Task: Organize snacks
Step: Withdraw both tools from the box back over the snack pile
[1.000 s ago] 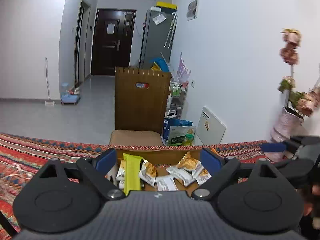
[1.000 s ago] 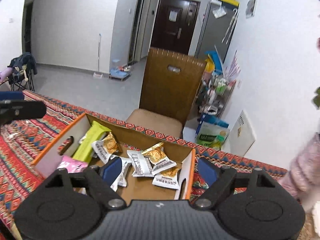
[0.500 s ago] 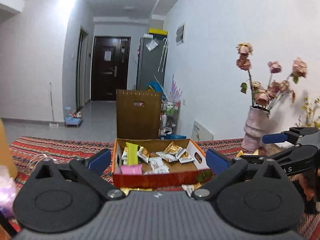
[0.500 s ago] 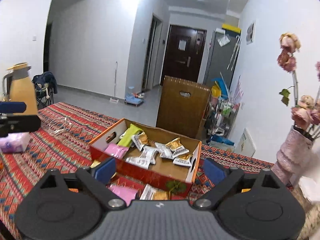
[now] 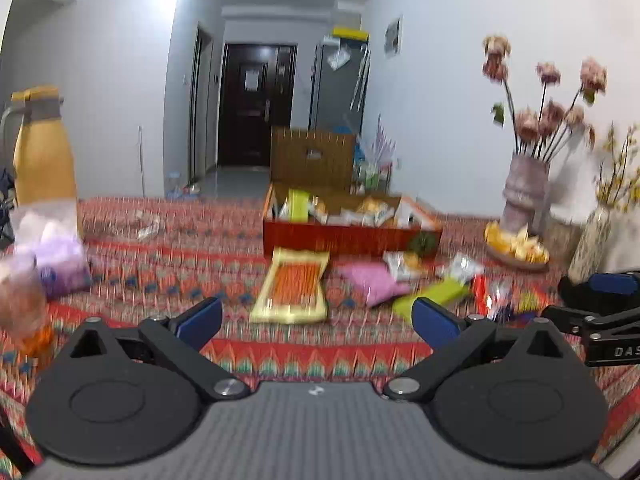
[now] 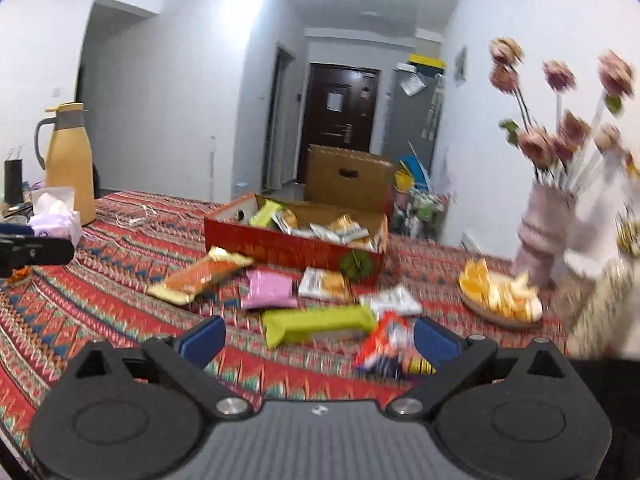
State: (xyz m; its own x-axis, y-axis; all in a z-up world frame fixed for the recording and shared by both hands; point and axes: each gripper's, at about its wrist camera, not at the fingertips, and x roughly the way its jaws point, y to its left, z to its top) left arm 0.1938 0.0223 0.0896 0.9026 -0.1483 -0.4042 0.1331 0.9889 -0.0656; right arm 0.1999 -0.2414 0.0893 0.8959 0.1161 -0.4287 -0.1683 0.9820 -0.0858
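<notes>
A red cardboard box (image 5: 352, 236) (image 6: 288, 246) with several snack packs inside stands on the patterned tablecloth. Loose snacks lie in front of it: an orange-yellow pack (image 5: 294, 292) (image 6: 200, 276), a pink pack (image 5: 370, 278) (image 6: 268, 290), a green bar (image 5: 434, 294) (image 6: 318, 322), white packs (image 6: 324, 284) and a red-purple pack (image 6: 384, 346). My left gripper (image 5: 316, 318) is open and empty, above the cloth short of the orange-yellow pack. My right gripper (image 6: 318, 338) is open and empty, with the green bar between its fingers' line of sight.
A yellow thermos jug (image 5: 42, 148) (image 6: 70, 164) and a tissue pack (image 6: 54, 216) stand at the left. A pink vase of dried flowers (image 5: 524, 192) (image 6: 542, 228) and a plate of orange slices (image 5: 516, 246) (image 6: 498, 294) stand at the right. A brown chair (image 6: 346, 176) is behind the table.
Both grippers have pulled back from over the box towards the near side of the table. The box looks farther off and the loose snacks in front of it have come into view.
</notes>
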